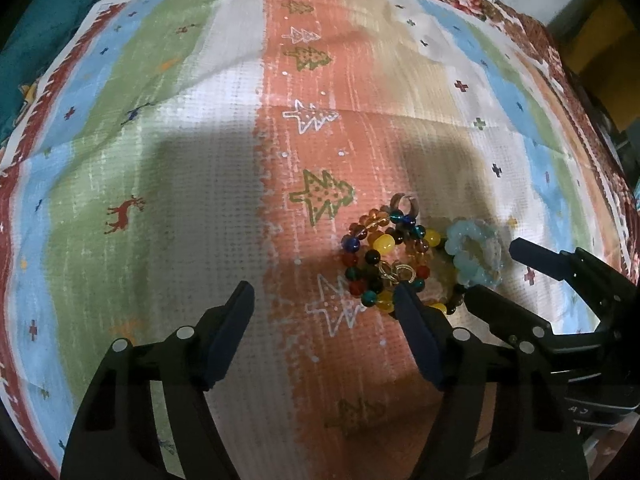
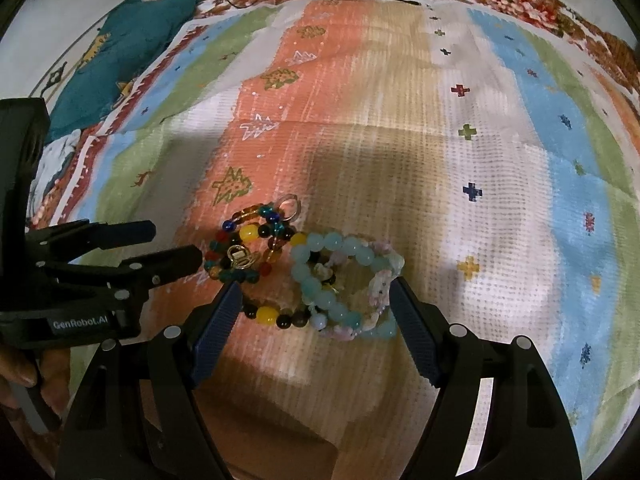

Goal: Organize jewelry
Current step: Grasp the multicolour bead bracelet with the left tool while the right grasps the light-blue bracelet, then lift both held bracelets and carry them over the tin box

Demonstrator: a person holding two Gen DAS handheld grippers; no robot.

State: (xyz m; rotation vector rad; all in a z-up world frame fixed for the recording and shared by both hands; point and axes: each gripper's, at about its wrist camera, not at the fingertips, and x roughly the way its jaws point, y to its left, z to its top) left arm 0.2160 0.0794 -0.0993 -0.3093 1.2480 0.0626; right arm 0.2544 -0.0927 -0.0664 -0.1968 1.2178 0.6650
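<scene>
— Striped cloth (image 2: 500, 152) in orange, white, blue and green, printed with little trees and crosses, covers the whole surface; a teal fabric (image 2: 120, 48) lies bunched at its far left corner. Where is the jewelry?

— Heaped in one small pile on the orange stripe. A multicoloured bead bracelet (image 2: 256, 248) (red, blue, yellow and dark beads, with a gold clasp in the middle) sits on the left of the pile, and a pale blue bead bracelet (image 2: 320, 264) with pinkish stones lies on the right, the two touching and partly overlapping. A small ring (image 2: 291, 202) rests at the far edge of the pile.

— And the right gripper (image 2: 314, 308)?

— Its jaws stand wide apart, one on each side of the near part of the pile, straddling the pale blue bracelet. The blue pads press on nothing that I can see, so it holds nothing.

— What about the left gripper (image 1: 324, 304)?

— Also well open and empty. In its own view most of the gap between the fingers is over bare cloth to the left of the pile, and its right finger (image 1: 416, 332) overlaps the near edge of the multicoloured beads. From the right wrist view it comes in from the left, its tips just beside those beads; whether they touch I cannot tell. A hand (image 2: 24, 380) grips its handle at the lower left.
</scene>
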